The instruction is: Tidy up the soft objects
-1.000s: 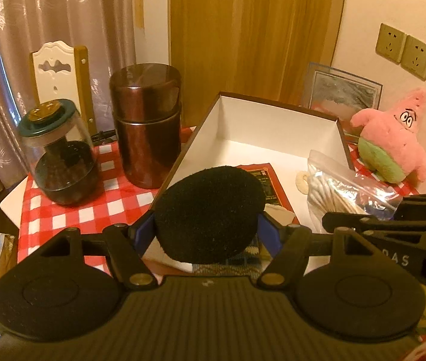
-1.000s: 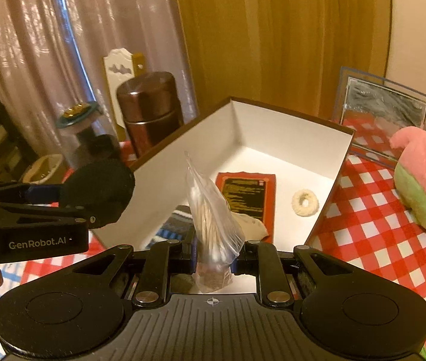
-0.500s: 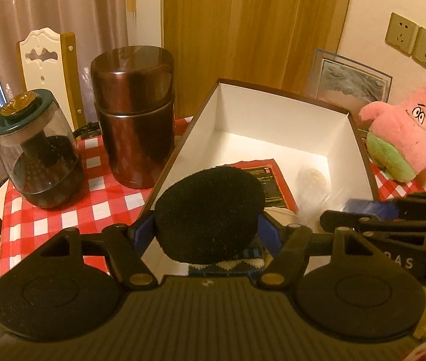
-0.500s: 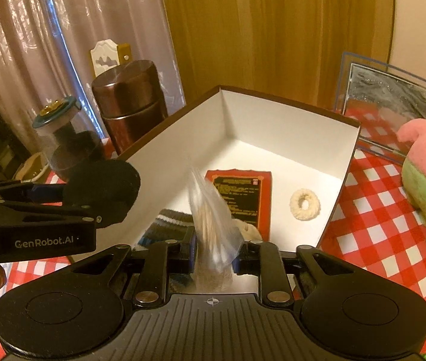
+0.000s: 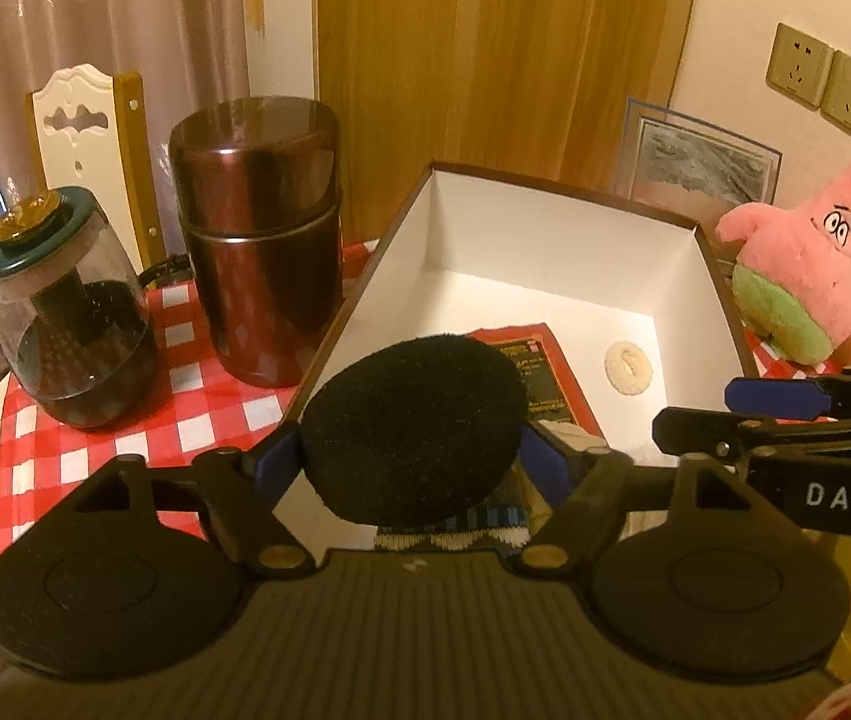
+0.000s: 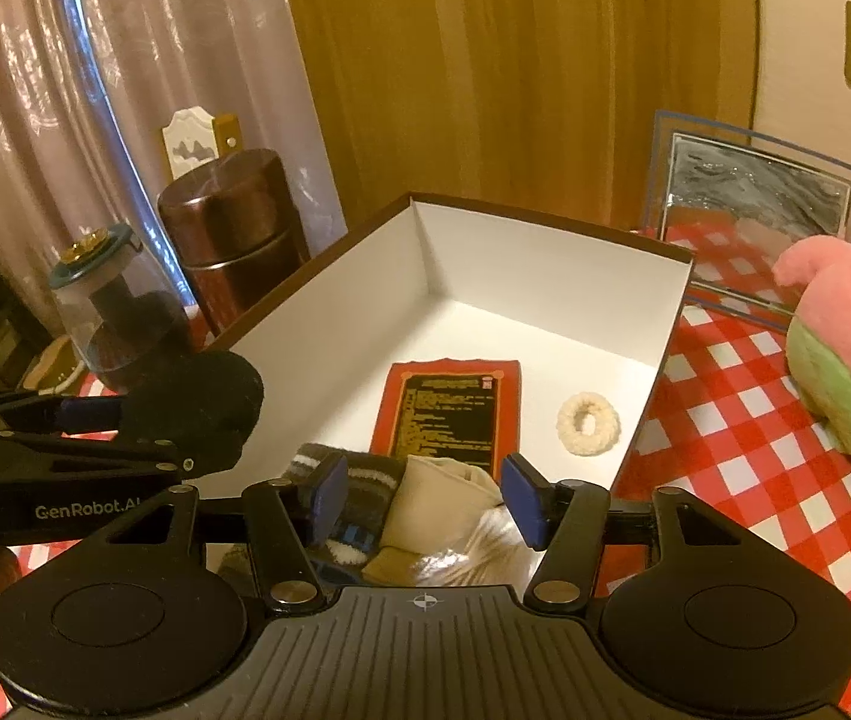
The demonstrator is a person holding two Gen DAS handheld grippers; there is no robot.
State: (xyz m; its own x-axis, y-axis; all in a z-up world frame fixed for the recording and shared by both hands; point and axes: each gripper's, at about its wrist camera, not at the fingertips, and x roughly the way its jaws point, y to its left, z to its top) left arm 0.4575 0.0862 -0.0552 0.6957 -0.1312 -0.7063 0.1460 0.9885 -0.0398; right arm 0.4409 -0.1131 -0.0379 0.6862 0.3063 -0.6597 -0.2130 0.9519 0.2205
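Note:
My left gripper (image 5: 413,453) is shut on a round black puff (image 5: 413,429) and holds it over the near left edge of the open white box (image 5: 545,228). My right gripper (image 6: 425,498) is open and empty above the box's near end. Below it lie a clear bag of cotton swabs (image 6: 485,552), a beige sock (image 6: 443,498) and a striped dark sock (image 6: 359,492). A red-and-black packet (image 6: 455,414) and a cream scrunchie (image 6: 587,423) lie on the box floor. A pink starfish plush (image 5: 809,276) sits right of the box.
A brown canister (image 5: 257,246) and a glass jar with a green lid (image 5: 59,312) stand left of the box on the red checked cloth (image 5: 125,420). A framed picture (image 6: 755,210) leans on the wall behind. A chair back (image 5: 83,120) stands behind the jars.
My right gripper has opened and let go of the bag of cotton swabs, which now lies in the box's near end. My left gripper still holds the puff and has shifted slightly.

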